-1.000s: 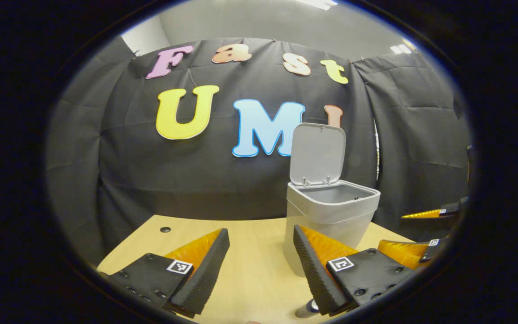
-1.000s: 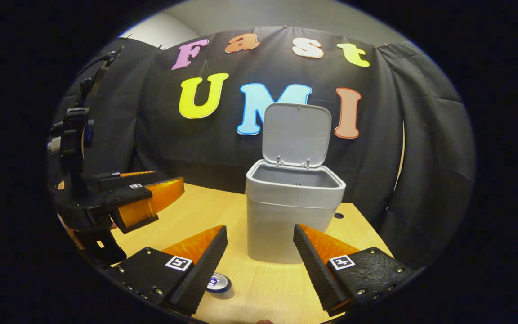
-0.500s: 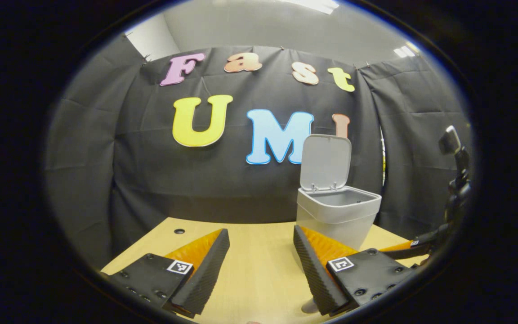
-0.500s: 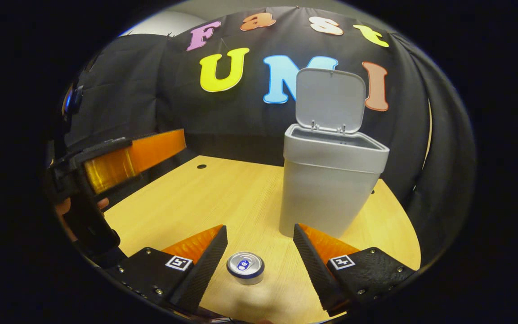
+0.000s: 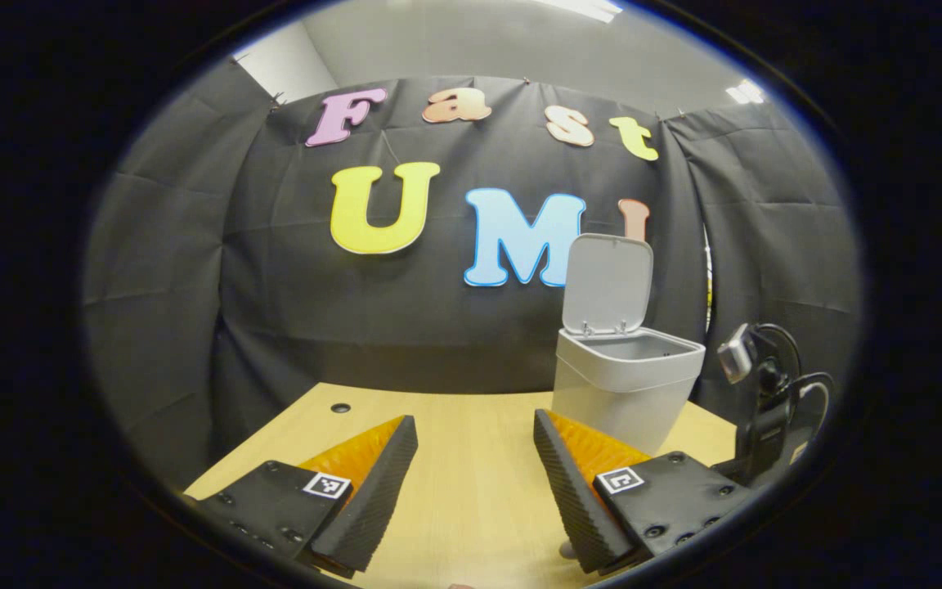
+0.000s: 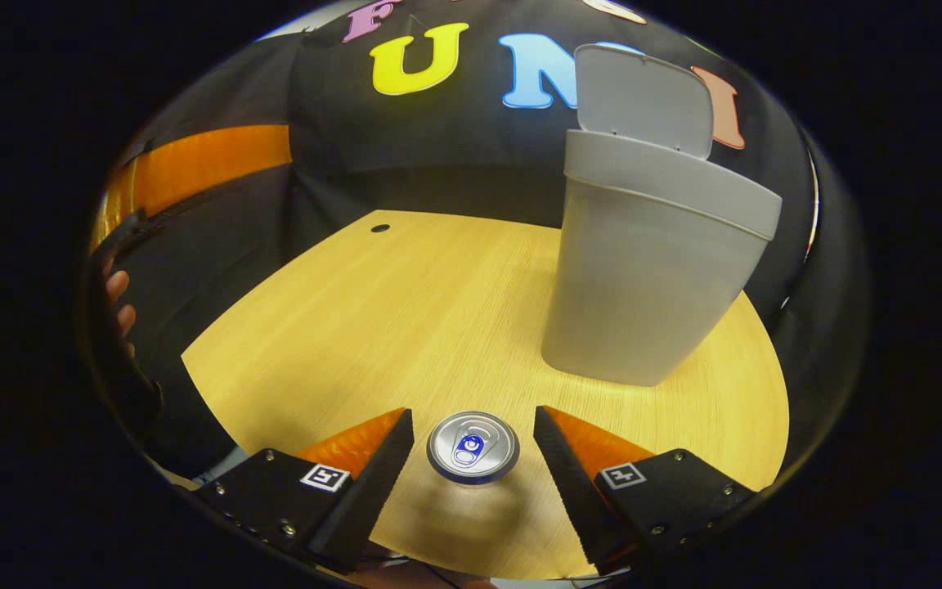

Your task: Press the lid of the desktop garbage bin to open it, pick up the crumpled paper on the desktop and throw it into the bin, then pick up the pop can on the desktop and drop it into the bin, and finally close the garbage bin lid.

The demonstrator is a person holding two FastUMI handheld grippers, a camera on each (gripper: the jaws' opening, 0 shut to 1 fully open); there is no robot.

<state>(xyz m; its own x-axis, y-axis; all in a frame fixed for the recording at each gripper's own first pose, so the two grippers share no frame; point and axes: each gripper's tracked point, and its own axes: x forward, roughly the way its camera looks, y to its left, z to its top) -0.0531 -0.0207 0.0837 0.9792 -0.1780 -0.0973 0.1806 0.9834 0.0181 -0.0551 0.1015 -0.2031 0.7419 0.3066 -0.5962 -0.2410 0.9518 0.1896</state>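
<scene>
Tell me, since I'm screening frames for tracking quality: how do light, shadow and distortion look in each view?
Right gripper view: the pop can is sharp, glinting on top, with a soft shadow toward the camera; the garbage bin leans from fisheye bending. Left gripper view: evenly lit, table edge curved, no blur.

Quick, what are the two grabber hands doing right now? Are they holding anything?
Left gripper: open, holding nothing, above the light wooden table.
Right gripper: open, fingers either side of the upright silver pop can, not gripping it.

Light: even brightness is cast from ceiling panels (image 5: 577,6).
Shadow: a soft one is thrown under the pop can (image 6: 472,445).
Edges: strongly bowed, slightly softened.
</scene>
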